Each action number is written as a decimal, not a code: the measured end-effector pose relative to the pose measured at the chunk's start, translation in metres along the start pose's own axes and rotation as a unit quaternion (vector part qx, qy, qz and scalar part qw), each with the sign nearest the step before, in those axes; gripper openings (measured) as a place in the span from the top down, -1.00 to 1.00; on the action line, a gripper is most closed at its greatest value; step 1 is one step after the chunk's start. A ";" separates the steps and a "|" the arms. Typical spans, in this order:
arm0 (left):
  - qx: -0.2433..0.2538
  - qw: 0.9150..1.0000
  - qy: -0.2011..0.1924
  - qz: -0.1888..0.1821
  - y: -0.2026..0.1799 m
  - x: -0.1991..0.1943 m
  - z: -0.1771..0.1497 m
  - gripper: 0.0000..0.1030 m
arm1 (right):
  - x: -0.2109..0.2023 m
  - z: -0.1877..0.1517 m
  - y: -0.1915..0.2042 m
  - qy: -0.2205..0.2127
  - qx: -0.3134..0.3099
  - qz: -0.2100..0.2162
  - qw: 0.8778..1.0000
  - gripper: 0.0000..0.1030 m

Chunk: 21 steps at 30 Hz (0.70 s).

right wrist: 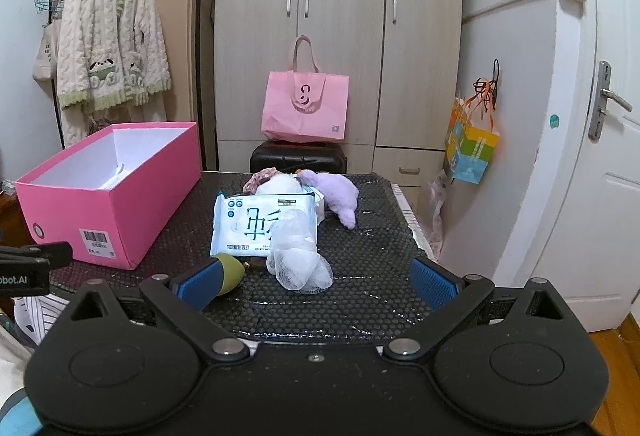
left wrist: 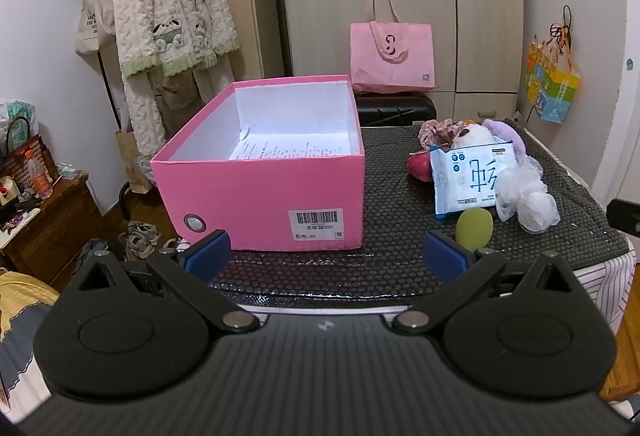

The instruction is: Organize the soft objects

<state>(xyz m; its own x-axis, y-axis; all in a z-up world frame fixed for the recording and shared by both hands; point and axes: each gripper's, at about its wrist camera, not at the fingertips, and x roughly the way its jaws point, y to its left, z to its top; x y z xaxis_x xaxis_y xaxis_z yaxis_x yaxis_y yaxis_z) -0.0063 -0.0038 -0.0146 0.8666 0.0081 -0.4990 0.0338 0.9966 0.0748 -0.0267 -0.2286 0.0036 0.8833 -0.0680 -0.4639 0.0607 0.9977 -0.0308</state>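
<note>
An open pink box (left wrist: 264, 195) stands on the left of the black mat, also in the right wrist view (right wrist: 108, 211); only a printed sheet (left wrist: 276, 148) shows inside. To its right lies a pile of soft things: a white-blue wipes pack (left wrist: 468, 175) (right wrist: 260, 224), a white mesh sponge (left wrist: 528, 199) (right wrist: 298, 256), a green sponge (left wrist: 474, 228) (right wrist: 230, 272), a purple plush (right wrist: 336, 195), a white plush (left wrist: 474, 133) and a red item (left wrist: 420, 165). My left gripper (left wrist: 326, 256) is open and empty before the box. My right gripper (right wrist: 316, 282) is open and empty, just short of the mesh sponge.
The black mat (right wrist: 376, 248) covers the table. Behind it stand a black suitcase (right wrist: 298, 157) with a pink tote bag (right wrist: 304, 107), and a wardrobe (right wrist: 340, 15). A robe hangs on a rack (left wrist: 168, 3) at the left; a door (right wrist: 600, 155) is at the right.
</note>
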 end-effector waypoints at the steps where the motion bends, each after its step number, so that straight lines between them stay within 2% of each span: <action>1: 0.000 1.000 0.000 0.000 0.000 0.000 0.000 -1.00 | 0.000 0.000 0.000 0.000 -0.001 -0.001 1.000 -0.97; 13: 0.008 1.000 -0.004 0.000 -0.001 -0.004 0.000 -1.00 | 0.000 -0.001 -0.002 0.001 0.002 0.000 1.000 -0.97; 21: -0.001 1.000 -0.007 -0.020 -0.002 -0.002 0.002 -1.00 | 0.000 -0.001 -0.003 -0.001 0.003 0.006 1.000 -0.97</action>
<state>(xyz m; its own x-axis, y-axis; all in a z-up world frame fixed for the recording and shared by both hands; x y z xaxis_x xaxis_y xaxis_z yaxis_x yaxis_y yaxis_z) -0.0070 -0.0057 -0.0117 0.8711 -0.0338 -0.4899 0.0679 0.9963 0.0520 -0.0273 -0.2315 0.0029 0.8851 -0.0568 -0.4620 0.0532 0.9984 -0.0208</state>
